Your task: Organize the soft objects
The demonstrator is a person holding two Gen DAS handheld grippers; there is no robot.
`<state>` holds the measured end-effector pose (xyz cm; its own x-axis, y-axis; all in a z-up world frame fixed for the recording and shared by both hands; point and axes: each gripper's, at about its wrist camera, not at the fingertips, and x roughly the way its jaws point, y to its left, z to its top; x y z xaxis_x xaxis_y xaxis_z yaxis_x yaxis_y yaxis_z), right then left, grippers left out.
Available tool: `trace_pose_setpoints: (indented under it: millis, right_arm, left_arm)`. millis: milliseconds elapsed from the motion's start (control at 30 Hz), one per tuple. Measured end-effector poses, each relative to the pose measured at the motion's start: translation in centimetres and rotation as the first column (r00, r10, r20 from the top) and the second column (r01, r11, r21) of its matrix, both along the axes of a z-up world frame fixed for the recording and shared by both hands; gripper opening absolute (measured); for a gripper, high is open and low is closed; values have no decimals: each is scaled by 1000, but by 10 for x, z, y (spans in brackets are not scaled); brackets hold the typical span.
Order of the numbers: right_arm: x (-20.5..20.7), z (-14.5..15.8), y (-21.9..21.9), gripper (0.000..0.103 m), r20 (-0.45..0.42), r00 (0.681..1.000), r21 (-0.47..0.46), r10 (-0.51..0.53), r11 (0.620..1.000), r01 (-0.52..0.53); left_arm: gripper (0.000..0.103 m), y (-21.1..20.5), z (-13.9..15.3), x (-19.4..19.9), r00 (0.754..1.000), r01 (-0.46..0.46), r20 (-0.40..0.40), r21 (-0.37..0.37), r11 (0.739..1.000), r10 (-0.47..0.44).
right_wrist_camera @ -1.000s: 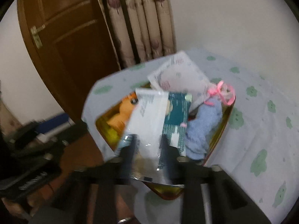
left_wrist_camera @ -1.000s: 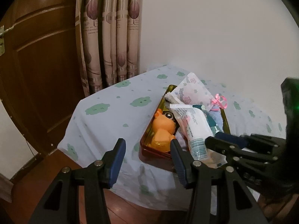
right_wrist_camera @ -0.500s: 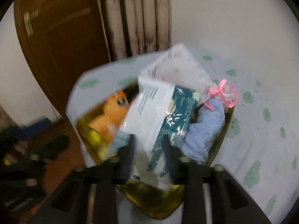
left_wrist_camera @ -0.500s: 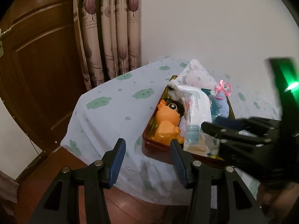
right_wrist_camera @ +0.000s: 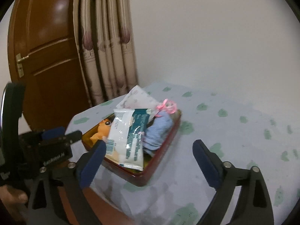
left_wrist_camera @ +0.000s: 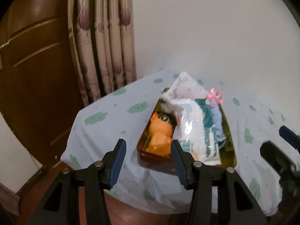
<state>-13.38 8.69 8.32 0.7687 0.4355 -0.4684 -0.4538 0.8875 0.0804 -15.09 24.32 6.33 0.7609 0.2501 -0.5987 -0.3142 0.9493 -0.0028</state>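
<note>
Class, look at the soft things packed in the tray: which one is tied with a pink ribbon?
The blue towel roll, at the tray's right side; the orange toy and the packets carry no ribbon.

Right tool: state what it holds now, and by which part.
Nothing. The right tool has just opened, jaws wide and empty; the white wipes pack lies in the tray.

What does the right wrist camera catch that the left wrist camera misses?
Only the right wrist view shows the door handle, a fingertip and the right gripper, jaws open, nothing between them. Only the left wrist view shows the left gripper head-on, also open. Both show the tray holding the orange plush toy, white wipes pack and blue towel, the curtain and the wooden door.
</note>
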Motion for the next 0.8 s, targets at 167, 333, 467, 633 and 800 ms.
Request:
trace_pose_setpoints:
  millis: [167, 333, 467, 633, 800]
  right_arm:
    - [-26, 10, 0, 101, 124, 990, -49, -72, 996, 79]
    - [-42, 19, -4, 102, 178, 974, -61, -137, 987, 150]
    - [-52, 27, -10, 102, 204, 967, -49, -154, 985, 167]
    - [-58, 30, -4, 102, 243, 942, -79, -230, 964, 255]
    - [-58, 31, -11, 102, 201, 953, -33, -224, 971, 236]
  left_arm:
    - [50, -5, 6, -5, 999, 23, 38, 24, 999, -24]
    - [50, -7, 16, -13, 995, 15, 96, 35, 999, -18]
    - [50, -9, 23, -19, 991, 7, 136, 49, 999, -13]
    - [56, -19, 29, -23, 988, 45, 144, 88, 995, -57]
    - [56, -20, 35, -29, 985, 56, 156, 97, 994, -71]
